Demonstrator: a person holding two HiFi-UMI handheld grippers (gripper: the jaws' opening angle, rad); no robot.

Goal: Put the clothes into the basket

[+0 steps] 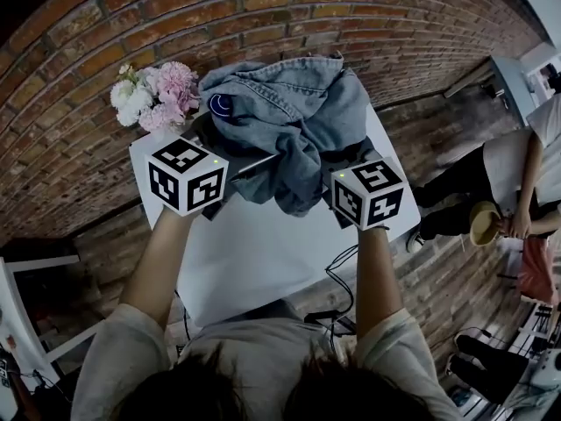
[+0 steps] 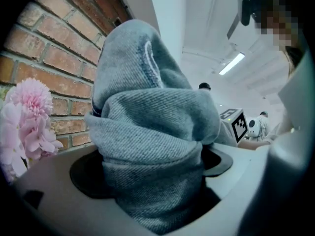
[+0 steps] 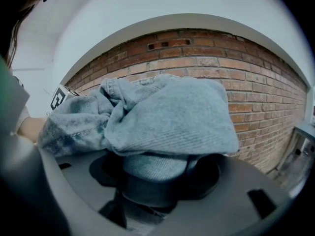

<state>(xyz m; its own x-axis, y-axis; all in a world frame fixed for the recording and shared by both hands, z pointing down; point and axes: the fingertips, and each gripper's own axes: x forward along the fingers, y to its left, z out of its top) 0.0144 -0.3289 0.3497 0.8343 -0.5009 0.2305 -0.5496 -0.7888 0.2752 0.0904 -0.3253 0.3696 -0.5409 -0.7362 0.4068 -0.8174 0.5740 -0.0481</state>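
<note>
A blue denim jacket (image 1: 285,117) hangs bunched between my two grippers over the far part of the white table (image 1: 263,253). My left gripper (image 1: 226,167) grips its left side, and a thick wad of denim (image 2: 152,181) fills the jaws in the left gripper view. The jacket's right side is in my right gripper (image 1: 331,182), where folded cloth (image 3: 157,166) sits pressed between the jaws. The fabric covers the fingertips of both grippers. No basket shows in any view.
A bunch of pink and white flowers (image 1: 153,95) stands at the table's far left corner, close to the left gripper. A brick wall (image 1: 263,16) runs behind the table. Cables (image 1: 337,279) hang off the near right edge. A person (image 1: 517,191) sits at the right.
</note>
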